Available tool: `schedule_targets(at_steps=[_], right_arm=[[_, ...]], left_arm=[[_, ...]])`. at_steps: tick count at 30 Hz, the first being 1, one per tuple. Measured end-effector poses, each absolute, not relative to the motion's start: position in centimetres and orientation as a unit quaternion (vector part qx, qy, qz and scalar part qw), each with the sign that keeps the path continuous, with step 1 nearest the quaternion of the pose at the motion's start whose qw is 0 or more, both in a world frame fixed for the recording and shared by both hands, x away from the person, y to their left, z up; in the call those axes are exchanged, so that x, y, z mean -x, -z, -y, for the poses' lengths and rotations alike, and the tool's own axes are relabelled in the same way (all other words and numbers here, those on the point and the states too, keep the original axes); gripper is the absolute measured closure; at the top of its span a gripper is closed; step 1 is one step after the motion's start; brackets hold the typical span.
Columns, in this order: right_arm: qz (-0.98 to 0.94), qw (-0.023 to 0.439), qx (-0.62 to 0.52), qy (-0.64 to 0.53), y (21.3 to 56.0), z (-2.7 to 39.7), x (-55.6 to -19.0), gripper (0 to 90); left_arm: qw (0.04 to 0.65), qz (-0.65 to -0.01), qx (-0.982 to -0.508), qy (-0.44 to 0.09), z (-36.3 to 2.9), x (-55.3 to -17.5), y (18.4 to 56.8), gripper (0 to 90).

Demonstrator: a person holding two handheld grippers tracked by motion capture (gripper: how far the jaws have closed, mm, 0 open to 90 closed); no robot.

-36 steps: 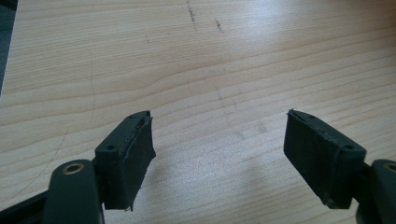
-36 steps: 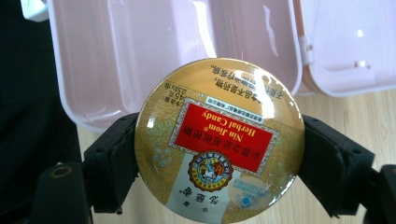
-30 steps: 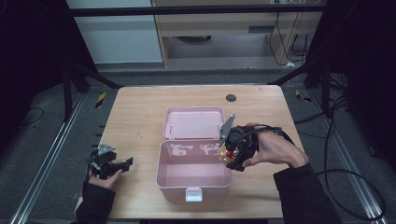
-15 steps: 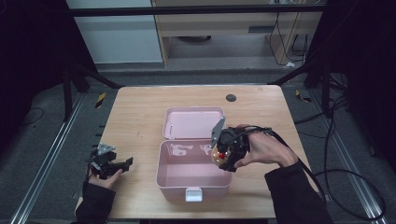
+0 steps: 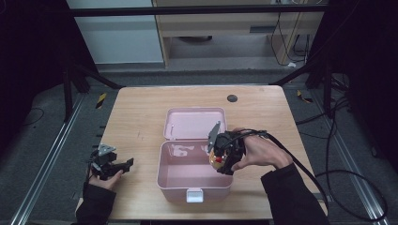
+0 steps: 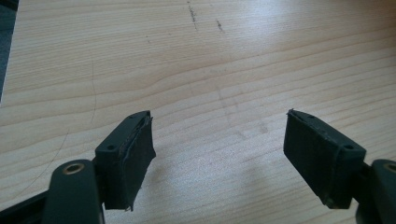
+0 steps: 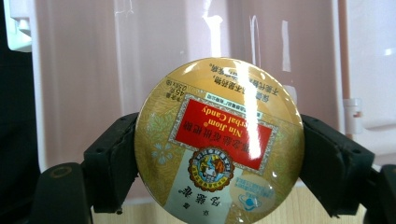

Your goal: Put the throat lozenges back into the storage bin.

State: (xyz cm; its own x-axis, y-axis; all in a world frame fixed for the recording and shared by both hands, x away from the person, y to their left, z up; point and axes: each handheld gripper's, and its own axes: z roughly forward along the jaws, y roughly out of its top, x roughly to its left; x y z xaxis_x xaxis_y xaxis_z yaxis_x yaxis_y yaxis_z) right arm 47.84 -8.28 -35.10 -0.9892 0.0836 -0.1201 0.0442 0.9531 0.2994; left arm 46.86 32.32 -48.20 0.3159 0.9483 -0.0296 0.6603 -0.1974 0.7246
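A pink box (image 5: 165, 177) stands open at the middle of the wooden table (image 5: 141, 112), its lid (image 5: 178, 124) laid back behind it. My right gripper (image 5: 219, 157) hangs over the box's right side, shut on a round gold candy tin (image 7: 219, 140) with a red label. In the right gripper view both jaws press the tin's edges, and the box's pink inside (image 7: 93, 70) lies behind it. My left gripper (image 5: 110, 165) rests at the table's front left corner, open, with bare wood (image 6: 219, 93) between its jaws.
A small dark round spot (image 5: 232, 98) sits near the table's far edge. A white latch (image 5: 195, 195) is on the box's front wall. Cables (image 5: 328, 183) trail off the right side. Dark floor and metal rails surround the table.
My right gripper has carried the candy tin leftward, from beside the box's right wall to over its inside. The left gripper has stayed where it was.
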Motion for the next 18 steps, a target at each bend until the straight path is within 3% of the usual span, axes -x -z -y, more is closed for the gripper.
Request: schedule_targets(at_steps=[18], right_arm=[[-0.985,0.054,-0.024,-0.16,36.3,7.5,-48.2,20.8]], left_arm=[[0.328,-0.542,-0.742,-0.219,-32.4,-46.9,48.2,23.4]])
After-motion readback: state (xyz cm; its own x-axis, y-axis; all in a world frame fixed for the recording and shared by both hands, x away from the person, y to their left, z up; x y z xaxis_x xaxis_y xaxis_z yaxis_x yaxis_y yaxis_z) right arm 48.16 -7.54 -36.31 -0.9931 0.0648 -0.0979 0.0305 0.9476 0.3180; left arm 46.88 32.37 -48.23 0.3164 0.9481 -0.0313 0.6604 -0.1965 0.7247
